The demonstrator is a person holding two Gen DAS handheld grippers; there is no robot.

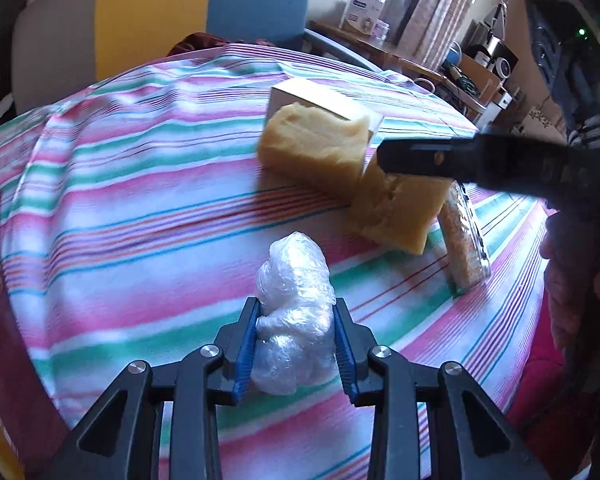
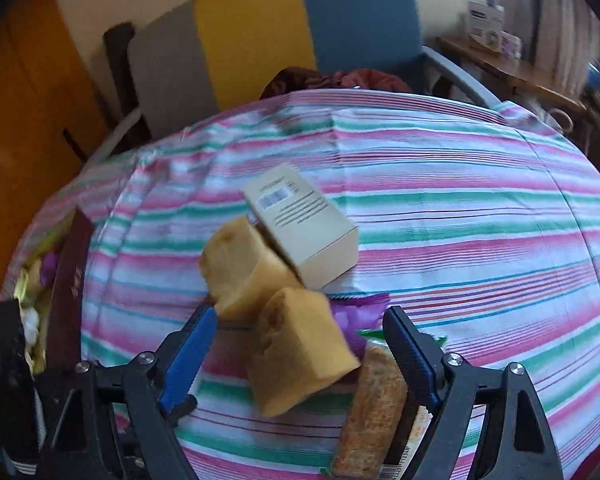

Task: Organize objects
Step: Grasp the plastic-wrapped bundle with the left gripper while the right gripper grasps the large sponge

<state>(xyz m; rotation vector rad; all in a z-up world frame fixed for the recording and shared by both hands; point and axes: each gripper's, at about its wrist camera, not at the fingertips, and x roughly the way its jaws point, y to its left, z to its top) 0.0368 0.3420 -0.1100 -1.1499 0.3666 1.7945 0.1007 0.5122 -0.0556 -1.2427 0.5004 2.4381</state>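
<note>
Clamping the plastic-wrapped bundle (image 1: 294, 316) in my left hand-held gripper (image 1: 296, 344) for sorting, I held my right hand-held gripper (image 2: 296, 344) spread wide around a sponge block (image 2: 300, 356).

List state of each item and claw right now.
left claw: shut on plastic-wrapped bundle
plastic-wrapped bundle: gripped
right claw: open, over near sponge
near sponge: tilted, leaning on snack packet
far sponge: against box
box: closed, barcode up
snack packet: sealed, on edge

Black tongs (image 1: 296, 344) — blue ribbed pads (image 2: 190, 354), silver screws (image 1: 209, 351).
</note>
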